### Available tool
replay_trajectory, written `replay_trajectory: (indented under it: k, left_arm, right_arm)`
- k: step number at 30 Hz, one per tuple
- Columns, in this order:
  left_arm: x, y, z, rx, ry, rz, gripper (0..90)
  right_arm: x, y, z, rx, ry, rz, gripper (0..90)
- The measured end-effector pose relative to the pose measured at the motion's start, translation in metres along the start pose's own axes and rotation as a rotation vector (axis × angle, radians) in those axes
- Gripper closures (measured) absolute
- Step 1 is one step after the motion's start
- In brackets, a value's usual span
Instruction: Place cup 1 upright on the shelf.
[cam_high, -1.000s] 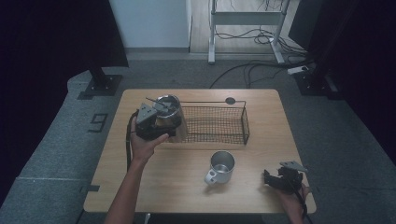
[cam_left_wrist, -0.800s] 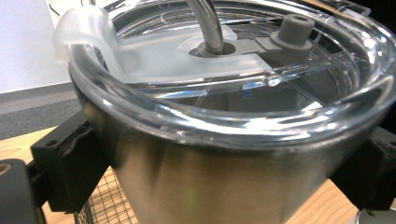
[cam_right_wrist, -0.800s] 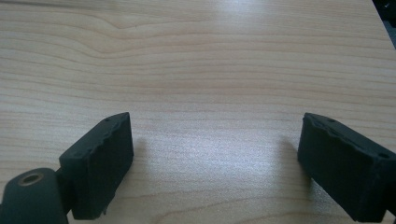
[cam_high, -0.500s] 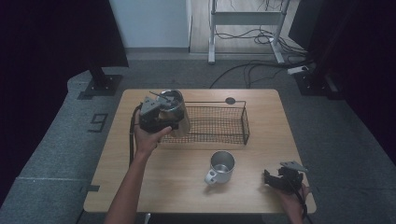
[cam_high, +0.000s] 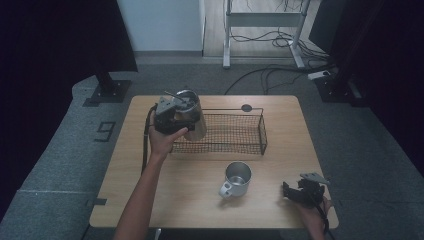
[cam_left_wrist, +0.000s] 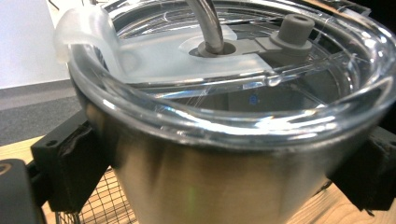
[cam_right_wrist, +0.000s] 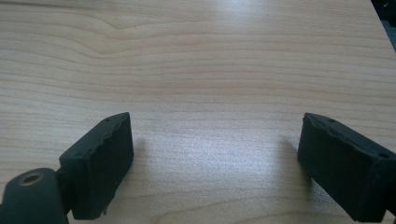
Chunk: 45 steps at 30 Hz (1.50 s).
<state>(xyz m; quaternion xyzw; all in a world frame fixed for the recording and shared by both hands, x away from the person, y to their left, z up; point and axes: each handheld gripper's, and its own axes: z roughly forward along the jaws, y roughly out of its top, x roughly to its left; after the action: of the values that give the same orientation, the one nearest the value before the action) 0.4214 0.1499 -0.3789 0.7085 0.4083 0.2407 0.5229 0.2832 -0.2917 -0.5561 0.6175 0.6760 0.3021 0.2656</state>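
Tongs on our left (cam_high: 175, 116) clamp the steel tumbler (cam_high: 192, 114) above the wire basket's (cam_high: 235, 134) left end. Our right tongs (cam_right_wrist: 212, 163) gape wide, empty, near the tabletop's (cam_high: 190, 195) right front corner.

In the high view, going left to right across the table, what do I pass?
Left gripper holding the steel tumbler → wire basket → metal mug → right gripper.

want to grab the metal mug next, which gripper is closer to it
Right. The right gripper rests on the table just right of the mug; the left gripper is farther back, clamped on the steel tumbler by the basket.
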Motion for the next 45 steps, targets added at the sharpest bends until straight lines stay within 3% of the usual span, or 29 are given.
replay_trajectory:
  k: [17, 24, 45]
  left_arm:
    - [0.008, -0.009, 0.036, 0.041, 0.032, -0.008, 4.6]
    - [0.009, -0.016, 0.045, 0.039, 0.033, -0.018, 4.6]
    - [0.01, -0.043, 0.073, 0.11, 0.05, -0.019, 4.5]
  right_arm:
    - [0.0, 0.0, 0.0, -0.001, 0.001, -0.001, 10.8]
    - [0.0, 0.0, 0.0, -0.001, 0.001, 0.0, 10.8]
    - [-0.001, -0.001, -0.001, -0.001, 0.001, 0.0, 11.2]
